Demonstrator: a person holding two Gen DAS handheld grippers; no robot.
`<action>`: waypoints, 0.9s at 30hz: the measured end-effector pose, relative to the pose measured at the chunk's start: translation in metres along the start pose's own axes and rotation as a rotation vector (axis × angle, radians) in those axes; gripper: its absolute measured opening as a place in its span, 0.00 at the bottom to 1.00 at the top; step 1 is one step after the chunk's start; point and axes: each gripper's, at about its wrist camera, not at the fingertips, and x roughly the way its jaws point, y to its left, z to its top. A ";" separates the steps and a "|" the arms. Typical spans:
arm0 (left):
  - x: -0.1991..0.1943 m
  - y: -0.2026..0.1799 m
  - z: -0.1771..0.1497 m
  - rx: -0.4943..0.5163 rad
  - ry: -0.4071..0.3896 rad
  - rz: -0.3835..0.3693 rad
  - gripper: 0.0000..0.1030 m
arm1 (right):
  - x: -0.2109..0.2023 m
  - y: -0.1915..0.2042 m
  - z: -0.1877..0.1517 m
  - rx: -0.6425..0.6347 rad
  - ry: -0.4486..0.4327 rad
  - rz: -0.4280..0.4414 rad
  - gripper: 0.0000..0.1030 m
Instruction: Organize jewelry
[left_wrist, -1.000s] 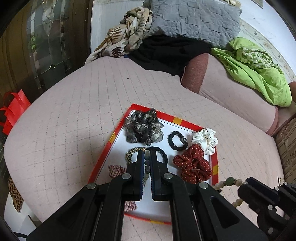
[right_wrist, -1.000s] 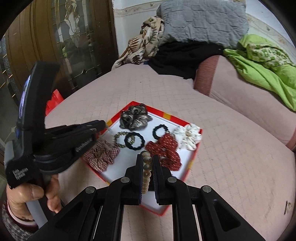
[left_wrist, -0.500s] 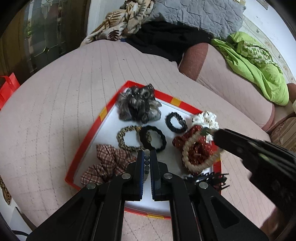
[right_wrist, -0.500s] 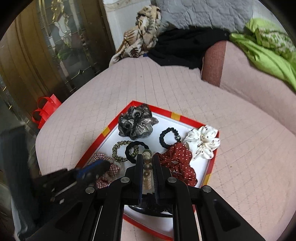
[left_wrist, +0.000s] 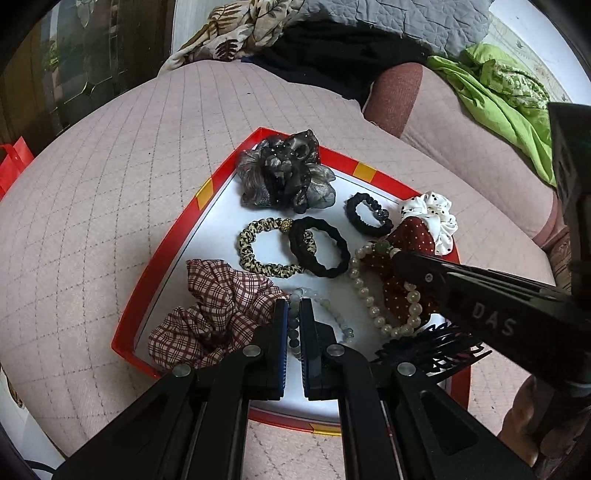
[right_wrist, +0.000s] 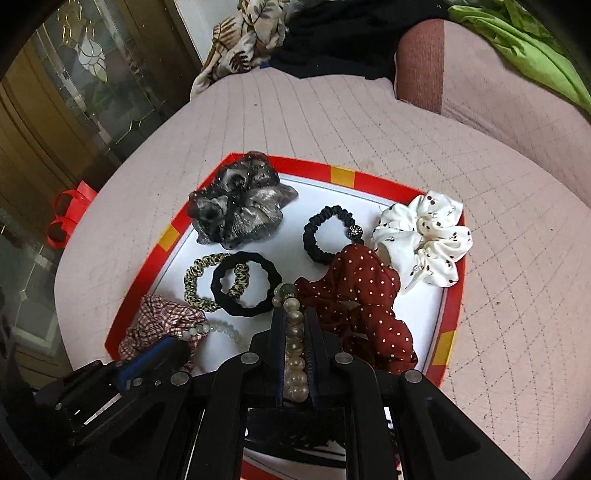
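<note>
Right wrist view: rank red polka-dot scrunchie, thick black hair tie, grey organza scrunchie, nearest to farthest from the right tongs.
From the right tongs, shut on the pearl bracelet:
1. Red polka-dot scrunchie, touching the tips on their right.
2. Thick black hair tie, just up and left, overlapping the leopard one.
3. Grey organza scrunchie, far-left corner of the red tray.

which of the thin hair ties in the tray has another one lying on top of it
The leopard-print hair tie. The thick black ring tie overlaps its right edge, while the small black tie with a bead lies apart.
</note>
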 end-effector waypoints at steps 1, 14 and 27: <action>0.000 -0.001 0.000 0.004 -0.001 0.003 0.05 | 0.002 0.001 0.000 -0.003 0.004 -0.002 0.10; -0.004 -0.005 -0.003 0.024 -0.027 0.015 0.23 | -0.006 0.009 -0.001 -0.030 -0.021 0.025 0.30; -0.033 -0.021 -0.013 0.064 -0.100 0.082 0.53 | -0.068 -0.008 -0.020 0.021 -0.122 -0.010 0.40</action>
